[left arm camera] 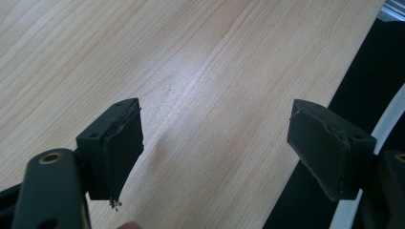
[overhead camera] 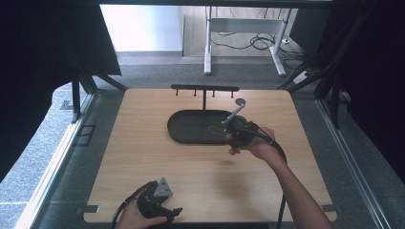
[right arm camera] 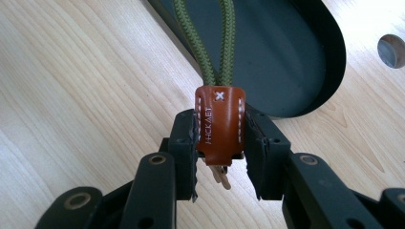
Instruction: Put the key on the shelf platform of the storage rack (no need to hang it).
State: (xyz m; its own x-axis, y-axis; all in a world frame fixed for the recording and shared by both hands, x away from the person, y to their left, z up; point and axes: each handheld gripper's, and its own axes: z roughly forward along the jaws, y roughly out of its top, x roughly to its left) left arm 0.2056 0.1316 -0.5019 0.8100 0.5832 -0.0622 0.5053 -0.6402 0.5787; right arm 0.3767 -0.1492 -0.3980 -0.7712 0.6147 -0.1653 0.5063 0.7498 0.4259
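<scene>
Two tools – right tool (right arm camera: 219,157) clamps leather tab (right arm camera: 219,124), cord (right arm camera: 210,43) running toward tray (right arm camera: 305,57); left tool (left arm camera: 219,152) apart

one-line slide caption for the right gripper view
Right gripper shut on a brown leather key fob, its green cord trailing over a dark oval tray.

A brown leather tab (right arm camera: 219,125) with white stitching (a small cross at the top) is seen on an olive green braided cord (right arm camera: 206,43). The tray (right arm camera: 305,62) is dark grey, the table (overhead camera: 143,157) pale striped wood.
</scene>
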